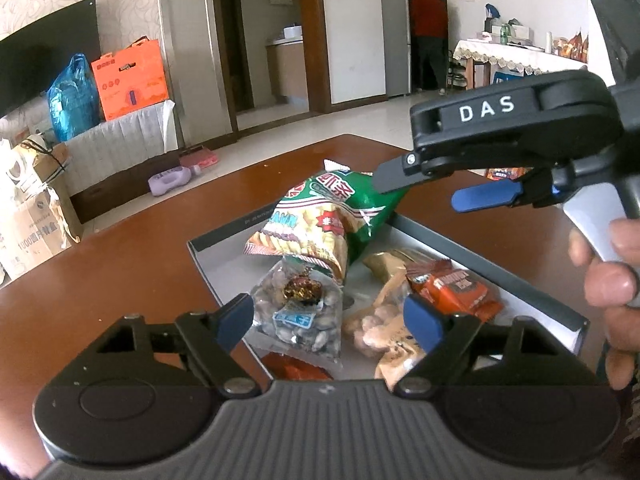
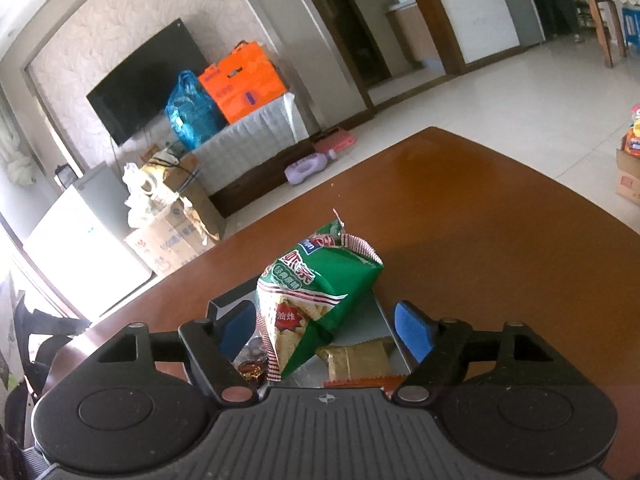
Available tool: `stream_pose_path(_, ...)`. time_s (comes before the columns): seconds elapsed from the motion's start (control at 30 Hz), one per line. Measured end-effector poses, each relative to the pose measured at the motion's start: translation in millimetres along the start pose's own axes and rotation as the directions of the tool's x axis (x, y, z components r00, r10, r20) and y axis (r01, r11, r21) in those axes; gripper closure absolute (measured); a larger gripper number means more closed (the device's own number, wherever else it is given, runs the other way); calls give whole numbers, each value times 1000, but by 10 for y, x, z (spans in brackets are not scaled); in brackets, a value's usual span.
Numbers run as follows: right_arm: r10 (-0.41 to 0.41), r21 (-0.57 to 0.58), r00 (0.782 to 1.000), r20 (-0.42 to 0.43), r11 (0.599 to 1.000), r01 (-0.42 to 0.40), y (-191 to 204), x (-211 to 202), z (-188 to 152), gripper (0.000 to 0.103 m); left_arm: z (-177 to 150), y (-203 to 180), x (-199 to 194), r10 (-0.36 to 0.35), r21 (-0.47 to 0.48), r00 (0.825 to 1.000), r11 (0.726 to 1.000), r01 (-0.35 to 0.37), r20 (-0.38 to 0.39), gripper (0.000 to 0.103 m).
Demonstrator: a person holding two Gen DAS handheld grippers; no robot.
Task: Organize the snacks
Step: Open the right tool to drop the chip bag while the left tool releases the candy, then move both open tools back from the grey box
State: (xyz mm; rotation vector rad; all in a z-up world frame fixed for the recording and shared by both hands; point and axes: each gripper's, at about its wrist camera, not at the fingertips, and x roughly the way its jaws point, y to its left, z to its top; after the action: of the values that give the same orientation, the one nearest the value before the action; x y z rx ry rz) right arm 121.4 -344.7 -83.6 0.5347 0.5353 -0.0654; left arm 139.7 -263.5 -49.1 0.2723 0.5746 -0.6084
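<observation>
A shallow grey tray on a brown table holds several snacks. A green chip bag leans over its far end. In front lie a clear bag of nuts, a tan packet, a gold packet and an orange packet. My left gripper hangs open just above the nut bag, touching nothing. My right gripper reaches in from the right, held by a hand. In its own view my right gripper is open around the green bag, pads apart from it.
Past the table's far edge the floor is tiled. At the left stand cardboard boxes, a low cabinet with an orange bag and a blue bag. A person in red stands by a far fridge. A snack box sits at right.
</observation>
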Motion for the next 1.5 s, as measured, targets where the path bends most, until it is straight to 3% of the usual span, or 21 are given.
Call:
stream_pose_path(0.37,-20,-98,999,29,995,22,-64,-303,-126,15,-108,-132,-203,-3,40,1000,999,3,-9,15)
stream_pose_path(0.63,-12,-126,999,33,992,16,-149,-460,-166,15,-176,-139,-360,40,61,999,997,-40,-4,11)
stream_pose_path(1.23,-6,-340,1000,-7,940,3,-130,-592,-283,15,-184,160,-544,57,-71,998,996,-55,15,5)
stream_pose_path(1.5,1,-356,1000,-12,934,-5,-134,-624,-283,14,-156,207,-563,78,-95,997,993,-76,19,5)
